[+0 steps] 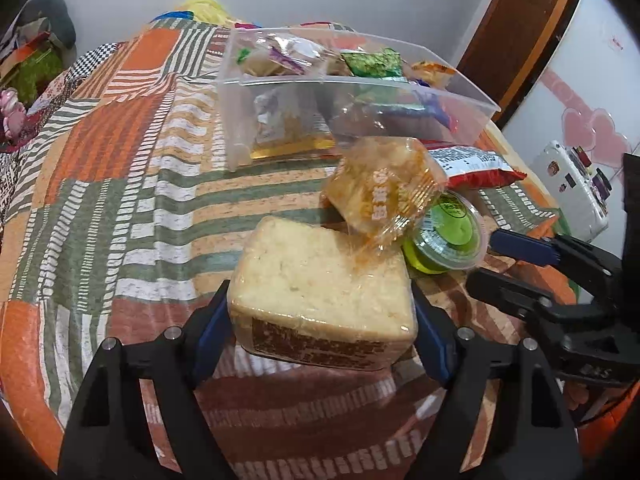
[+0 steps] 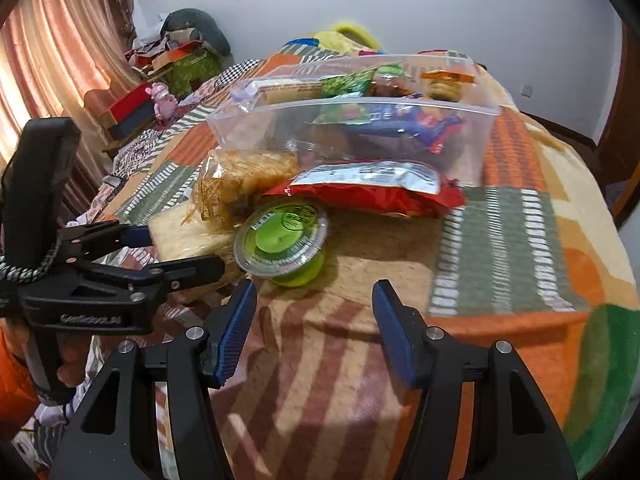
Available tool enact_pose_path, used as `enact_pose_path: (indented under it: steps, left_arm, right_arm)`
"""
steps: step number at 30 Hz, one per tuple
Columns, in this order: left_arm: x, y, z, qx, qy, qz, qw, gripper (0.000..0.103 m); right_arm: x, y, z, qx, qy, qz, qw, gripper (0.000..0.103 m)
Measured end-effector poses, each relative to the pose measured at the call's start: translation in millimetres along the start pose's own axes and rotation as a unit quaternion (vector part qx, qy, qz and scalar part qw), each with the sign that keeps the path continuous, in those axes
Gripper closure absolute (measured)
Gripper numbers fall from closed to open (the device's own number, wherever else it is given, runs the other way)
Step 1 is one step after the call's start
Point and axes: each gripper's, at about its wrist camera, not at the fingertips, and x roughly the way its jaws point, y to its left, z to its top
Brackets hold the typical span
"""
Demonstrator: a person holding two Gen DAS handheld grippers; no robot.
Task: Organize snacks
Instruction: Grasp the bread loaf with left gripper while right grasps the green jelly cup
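Left wrist view: left tongs (image 1: 320,312) straddle the wrapped bread (image 1: 320,284) lying on the bed quilt (image 1: 120,208); whether the pads yet press it, I cannot tell
Right tongs (image 2: 316,332): apart, empty, short of the green jelly cup (image 2: 282,240)
Clear bin (image 1: 360,96): just behind, already holding snacks, likely the destination
Loose snacks: orange packet (image 1: 380,192) leans on the bread; red bag (image 2: 372,188) beside the bin

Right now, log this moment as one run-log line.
left gripper: around bread pack, grip unclear | right gripper: open, empty, near green cup | clear bin: part filled
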Motion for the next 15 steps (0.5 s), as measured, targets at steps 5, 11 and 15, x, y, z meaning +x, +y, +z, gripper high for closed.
enact_pose_path:
  steps: [5, 11, 15]
  left_arm:
    - [-10.6, 14.2, -5.3, -0.009, -0.008, 0.006, 0.9999, 0.023]
    - [-18.1, 22.1, -8.6, -0.02, -0.012, 0.008, 0.9997, 0.024]
    - [-24.1, 24.4, -9.4, -0.022, -0.017, 0.009, 0.9996, 0.024]
  right_arm:
    - [13.5, 7.9, 5.0, -0.006, 0.006, 0.007, 1.0, 0.046]
    - [23.1, 12.6, 8.7, -0.011, 0.009, 0.011, 1.0, 0.05]
    - [20.6, 13.4, 6.4, -0.015, 0.005, 0.01, 1.0, 0.058]
